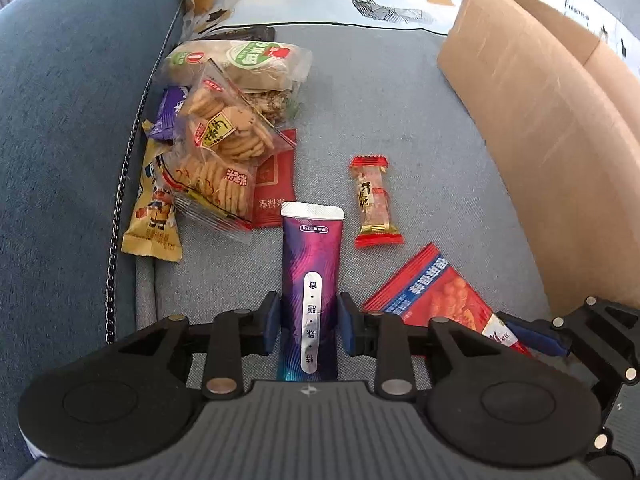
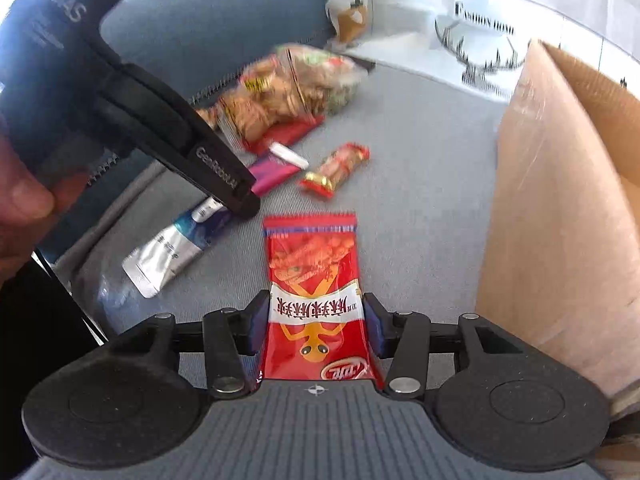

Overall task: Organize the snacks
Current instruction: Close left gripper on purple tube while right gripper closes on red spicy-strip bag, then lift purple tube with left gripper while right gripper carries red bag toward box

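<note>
Two grippers, both clamped: left gripper [image 1: 308,326] pinches a purple foil stick pouch [image 1: 311,276] lying on the grey fabric sofa seat [image 1: 400,120], right gripper [image 2: 316,326] pinches a red plastic snack packet [image 2: 314,276] beside the open brown cardboard box [image 2: 560,200]. Small red-ended candy wrapper [image 1: 375,202] lies loose between them; mixed heap of cracker bags [image 1: 224,140] sits by the blue armrest [image 1: 68,120].

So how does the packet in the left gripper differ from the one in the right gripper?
The purple stick pouch is narrow with a plain silver end; the red snack bag is wider and flat with a zigzag edge. The purple stick pouch carries a white label strip, the red snack bag an orange cartoon figure. Shared: each lies on the grey cushion, clamped between blue pads of its gripper, left gripper, right gripper.
</note>
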`<act>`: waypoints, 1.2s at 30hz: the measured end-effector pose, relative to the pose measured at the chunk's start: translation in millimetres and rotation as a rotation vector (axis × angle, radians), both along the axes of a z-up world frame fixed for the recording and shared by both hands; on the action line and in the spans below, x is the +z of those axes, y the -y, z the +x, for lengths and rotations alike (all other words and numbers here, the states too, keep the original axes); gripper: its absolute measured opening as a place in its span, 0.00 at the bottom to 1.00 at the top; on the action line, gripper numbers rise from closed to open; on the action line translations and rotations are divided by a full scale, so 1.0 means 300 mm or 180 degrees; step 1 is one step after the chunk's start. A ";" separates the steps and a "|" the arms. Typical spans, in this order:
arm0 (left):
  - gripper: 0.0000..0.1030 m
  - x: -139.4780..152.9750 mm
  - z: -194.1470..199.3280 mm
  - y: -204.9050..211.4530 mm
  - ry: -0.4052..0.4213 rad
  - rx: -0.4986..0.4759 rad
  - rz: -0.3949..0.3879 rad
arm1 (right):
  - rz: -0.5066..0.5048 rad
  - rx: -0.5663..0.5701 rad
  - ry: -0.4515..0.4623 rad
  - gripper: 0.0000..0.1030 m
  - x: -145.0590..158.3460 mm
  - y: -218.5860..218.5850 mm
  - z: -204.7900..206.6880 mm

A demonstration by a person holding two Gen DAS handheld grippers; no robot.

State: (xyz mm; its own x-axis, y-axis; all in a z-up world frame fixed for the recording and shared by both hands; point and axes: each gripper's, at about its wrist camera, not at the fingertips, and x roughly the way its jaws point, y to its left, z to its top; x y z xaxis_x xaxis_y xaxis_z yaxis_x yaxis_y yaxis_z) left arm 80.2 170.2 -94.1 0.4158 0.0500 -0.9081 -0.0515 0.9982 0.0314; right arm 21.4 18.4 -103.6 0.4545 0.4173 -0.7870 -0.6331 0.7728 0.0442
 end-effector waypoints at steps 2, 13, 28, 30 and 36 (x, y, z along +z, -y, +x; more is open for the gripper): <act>0.35 0.000 0.000 0.003 0.0001 -0.0019 0.0012 | 0.0001 0.0000 0.0000 0.52 -0.005 -0.003 0.001; 0.26 0.016 -0.016 0.016 0.0152 -0.0062 0.0063 | 0.0080 0.0010 0.0073 0.47 0.004 0.000 -0.005; 0.26 0.228 -0.246 -0.023 0.1388 0.0209 -0.0182 | 0.0453 0.0040 0.0717 0.46 0.138 0.084 -0.102; 0.26 0.241 -0.266 -0.014 0.1446 0.0204 -0.0195 | 0.0517 0.0049 0.0811 0.46 0.164 0.104 -0.118; 0.26 0.257 -0.289 -0.023 0.1575 0.0209 -0.0296 | 0.0685 0.0045 0.1053 0.46 0.238 0.174 -0.144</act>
